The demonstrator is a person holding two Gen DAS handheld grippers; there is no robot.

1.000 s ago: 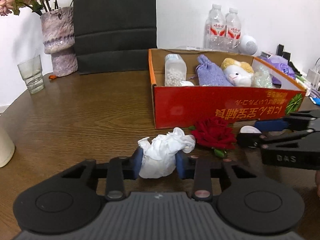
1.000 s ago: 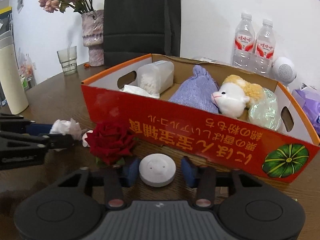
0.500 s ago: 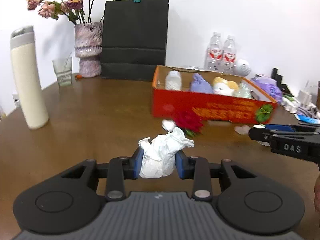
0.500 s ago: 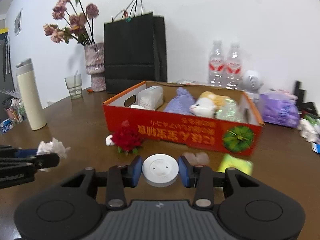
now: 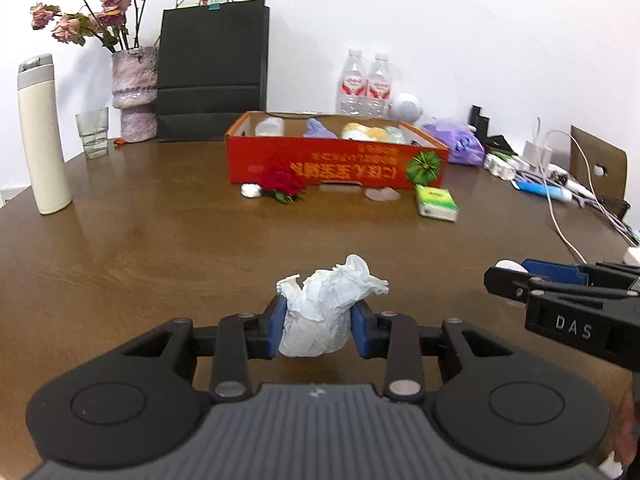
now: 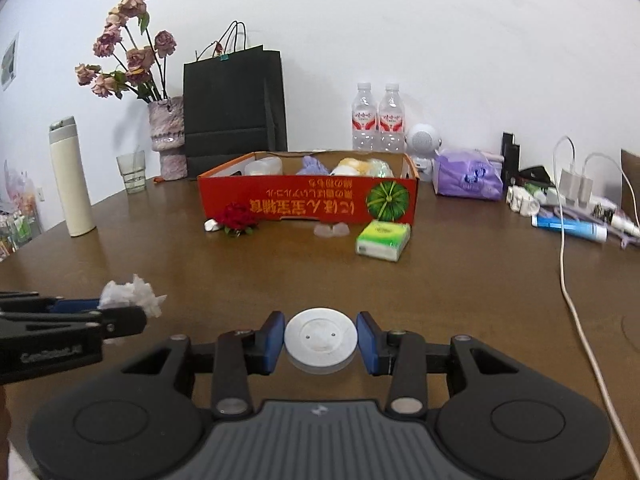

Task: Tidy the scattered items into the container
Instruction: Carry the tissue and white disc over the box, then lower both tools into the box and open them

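Note:
My left gripper (image 5: 318,326) is shut on a crumpled white tissue (image 5: 324,314), held above the near part of the brown table (image 5: 160,248). My right gripper (image 6: 320,340) is shut on a round white disc (image 6: 320,338). The red cardboard box (image 5: 336,162) stands far ahead and holds a jar, a purple pouch and a plush toy. In front of it lie a red rose (image 5: 282,186), a small white lump (image 5: 250,191), a green tissue pack (image 5: 436,202) and pale pink pieces (image 5: 382,195). The box also shows in the right wrist view (image 6: 308,200).
A cream flask (image 5: 42,136), a glass (image 5: 93,132), a vase of dried roses (image 5: 134,92) and a black paper bag (image 5: 212,68) stand at the back left. Two water bottles (image 5: 366,82), a purple pack (image 6: 468,174), cables and chargers (image 6: 576,200) fill the right side.
Both grippers have pulled back and away from the box, each still holding its item. The box and the items in front of it now look much farther off.

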